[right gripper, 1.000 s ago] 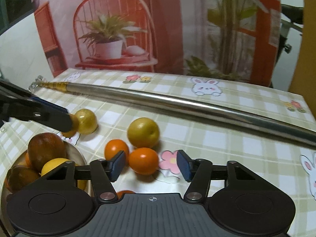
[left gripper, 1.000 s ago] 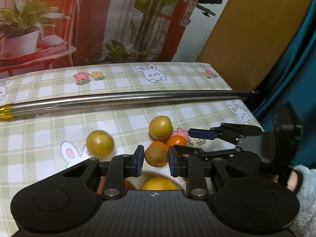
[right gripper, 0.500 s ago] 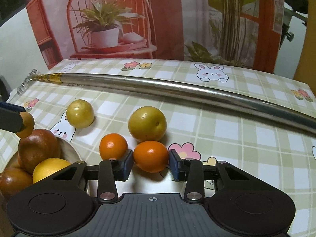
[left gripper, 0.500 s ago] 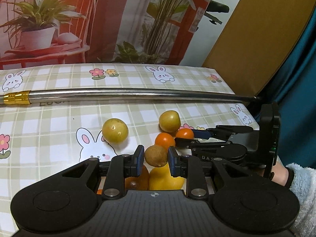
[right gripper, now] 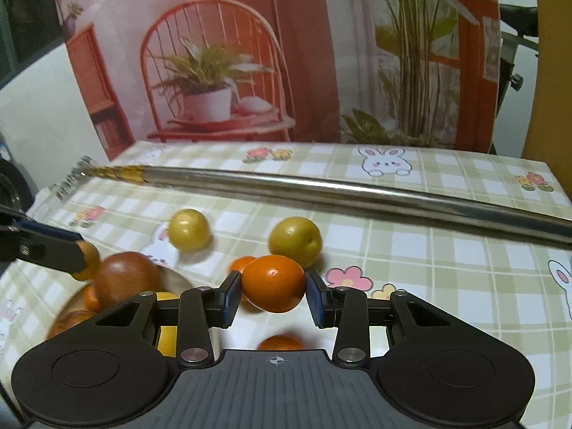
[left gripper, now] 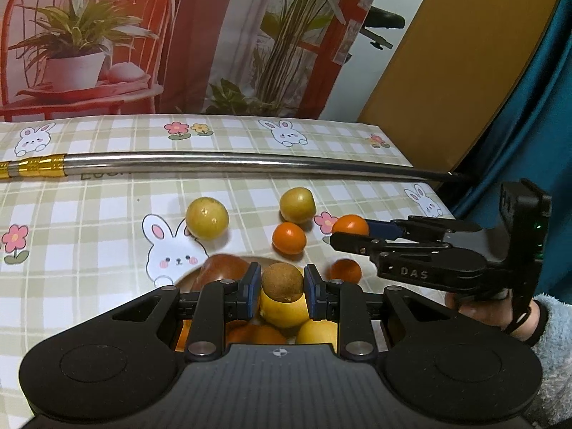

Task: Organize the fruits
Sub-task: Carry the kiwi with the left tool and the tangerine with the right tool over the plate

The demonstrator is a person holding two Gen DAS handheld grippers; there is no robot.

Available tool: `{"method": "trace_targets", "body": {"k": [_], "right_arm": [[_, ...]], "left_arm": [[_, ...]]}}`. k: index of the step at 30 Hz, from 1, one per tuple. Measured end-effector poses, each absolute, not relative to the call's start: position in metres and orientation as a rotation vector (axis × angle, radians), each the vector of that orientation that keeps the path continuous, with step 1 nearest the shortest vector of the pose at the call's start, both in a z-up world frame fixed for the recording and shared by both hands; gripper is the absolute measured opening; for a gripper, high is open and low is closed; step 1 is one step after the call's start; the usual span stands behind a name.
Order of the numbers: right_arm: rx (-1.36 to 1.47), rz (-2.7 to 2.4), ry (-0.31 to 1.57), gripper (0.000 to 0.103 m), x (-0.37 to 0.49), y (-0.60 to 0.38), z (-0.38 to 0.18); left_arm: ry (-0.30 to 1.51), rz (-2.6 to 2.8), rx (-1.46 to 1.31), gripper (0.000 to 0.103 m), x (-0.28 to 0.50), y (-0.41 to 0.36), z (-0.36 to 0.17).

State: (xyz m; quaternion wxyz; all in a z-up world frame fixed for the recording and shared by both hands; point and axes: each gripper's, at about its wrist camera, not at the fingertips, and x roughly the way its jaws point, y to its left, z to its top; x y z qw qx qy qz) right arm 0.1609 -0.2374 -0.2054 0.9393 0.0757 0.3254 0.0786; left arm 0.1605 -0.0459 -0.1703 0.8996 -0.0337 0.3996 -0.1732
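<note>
Left wrist: left gripper (left gripper: pixel 281 289) clamps a brown fruit (left gripper: pixel 282 282) over the bowl (left gripper: pixel 186 279), checked cloth (left gripper: pixel 89 221) bare leftward, steel rod (left gripper: pixel 228 160) behind; right wrist: right gripper (right gripper: pixel 272 294) clamps an orange (right gripper: pixel 274 283) off the cloth, bowl left, open cloth rightward.

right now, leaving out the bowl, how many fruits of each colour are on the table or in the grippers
yellow-green round fruits: 2
orange round fruits: 3, one in the right gripper
brown round fruit in the left gripper: 1
total: 6
</note>
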Motion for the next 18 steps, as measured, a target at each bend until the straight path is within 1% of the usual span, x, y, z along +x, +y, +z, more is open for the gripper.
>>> {"method": "trace_targets", "body": {"k": [8, 18], "right_arm": [[0.154, 0.223, 0.634, 0.036, 0.132, -0.218, -0.186], [0.098, 0.296, 0.655, 0.036, 0.110, -0.190, -0.180]], "left_arm": [[0.837, -0.355, -0.079, 0.027, 0.131, -0.039, -0.175], [0.851, -0.332, -0.146, 0.027, 0.102, -0.025, -0.191]]}}
